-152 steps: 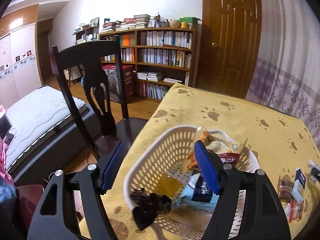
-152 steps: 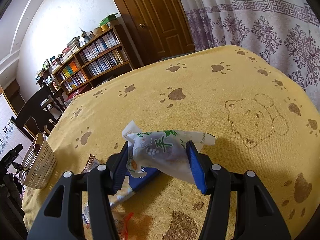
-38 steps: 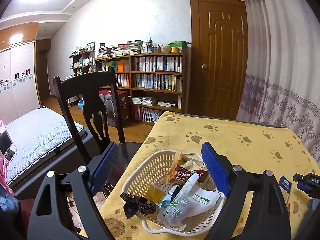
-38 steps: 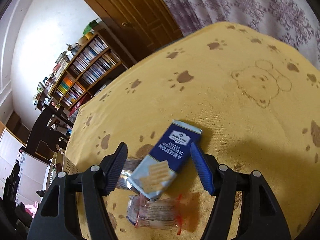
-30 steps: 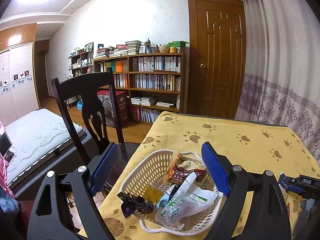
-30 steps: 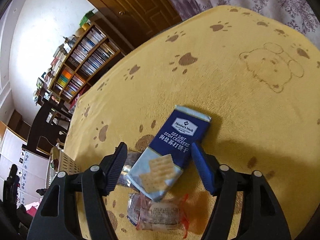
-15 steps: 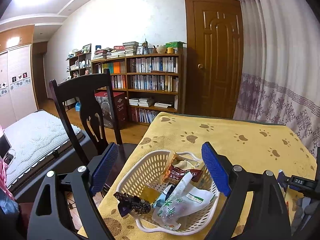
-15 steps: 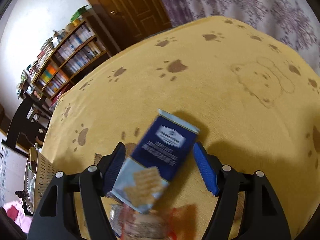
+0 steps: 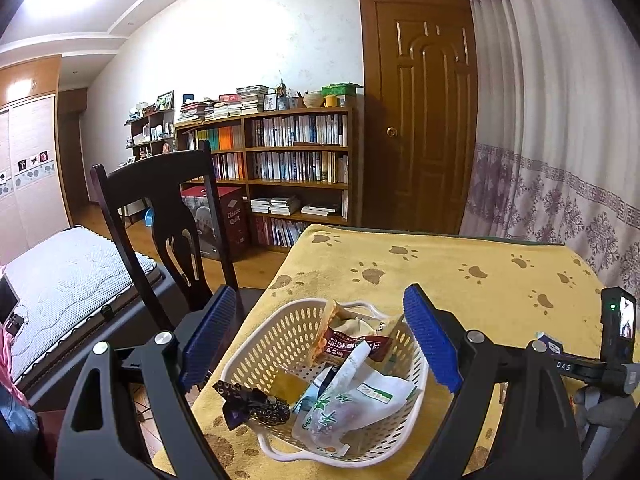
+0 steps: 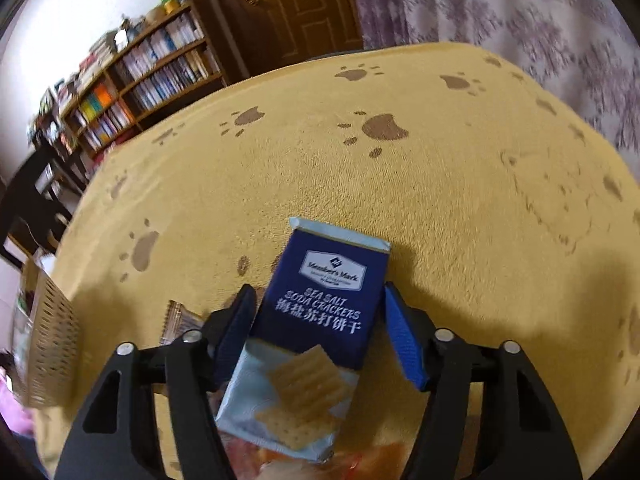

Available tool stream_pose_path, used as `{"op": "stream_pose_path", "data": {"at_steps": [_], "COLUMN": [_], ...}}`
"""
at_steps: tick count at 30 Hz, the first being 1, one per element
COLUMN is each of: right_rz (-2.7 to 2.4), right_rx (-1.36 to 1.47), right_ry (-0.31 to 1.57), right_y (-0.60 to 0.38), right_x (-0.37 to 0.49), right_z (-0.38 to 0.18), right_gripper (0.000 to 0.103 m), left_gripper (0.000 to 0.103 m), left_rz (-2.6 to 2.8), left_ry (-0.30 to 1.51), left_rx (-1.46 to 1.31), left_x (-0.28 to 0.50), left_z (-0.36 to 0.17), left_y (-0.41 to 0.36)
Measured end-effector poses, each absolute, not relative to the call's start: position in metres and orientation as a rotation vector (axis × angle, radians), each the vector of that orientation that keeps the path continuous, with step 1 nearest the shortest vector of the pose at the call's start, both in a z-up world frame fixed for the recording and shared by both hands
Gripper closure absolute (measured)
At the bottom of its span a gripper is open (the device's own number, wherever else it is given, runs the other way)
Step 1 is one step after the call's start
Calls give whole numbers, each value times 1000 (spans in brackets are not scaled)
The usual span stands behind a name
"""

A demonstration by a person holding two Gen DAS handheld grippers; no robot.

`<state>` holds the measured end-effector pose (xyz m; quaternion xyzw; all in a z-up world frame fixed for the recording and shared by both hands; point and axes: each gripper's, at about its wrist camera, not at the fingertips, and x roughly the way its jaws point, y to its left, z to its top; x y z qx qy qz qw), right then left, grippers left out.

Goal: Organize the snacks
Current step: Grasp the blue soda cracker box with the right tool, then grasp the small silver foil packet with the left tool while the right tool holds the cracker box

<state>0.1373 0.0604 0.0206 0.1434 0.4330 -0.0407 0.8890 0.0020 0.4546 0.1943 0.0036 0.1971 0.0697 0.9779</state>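
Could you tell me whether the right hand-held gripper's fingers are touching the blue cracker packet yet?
Cannot tell. In the right wrist view the right hand-held gripper straddles the cracker packet, but motion blur and overlap hide any gap or contact.

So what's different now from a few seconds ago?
The white-and-green snack bag left the right gripper and now lies in the white basket. That gripper, open, has moved over the blue cracker packet, fingers on either side. The left gripper stays open above the basket.
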Motion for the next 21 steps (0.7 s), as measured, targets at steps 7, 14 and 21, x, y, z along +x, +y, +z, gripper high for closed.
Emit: {"op": "stream_pose_path", "data": {"at_steps": [7, 14, 21], "right_rz": [-43, -53, -49], "right_rx": [247, 205, 190], "right_ry": [890, 875, 863], "right_y": [50, 30, 8], "right_x": [124, 101, 74], "right_z": [20, 20, 16], "right_gripper": [51, 51, 52], "left_gripper": [16, 16, 16], "left_rz": [114, 44, -66], "left_ry": [402, 426, 469], "left_rx": [33, 73, 141], "left_x": [0, -2, -5], "left_z": [191, 183, 165], "left_y": [441, 412, 367]}}
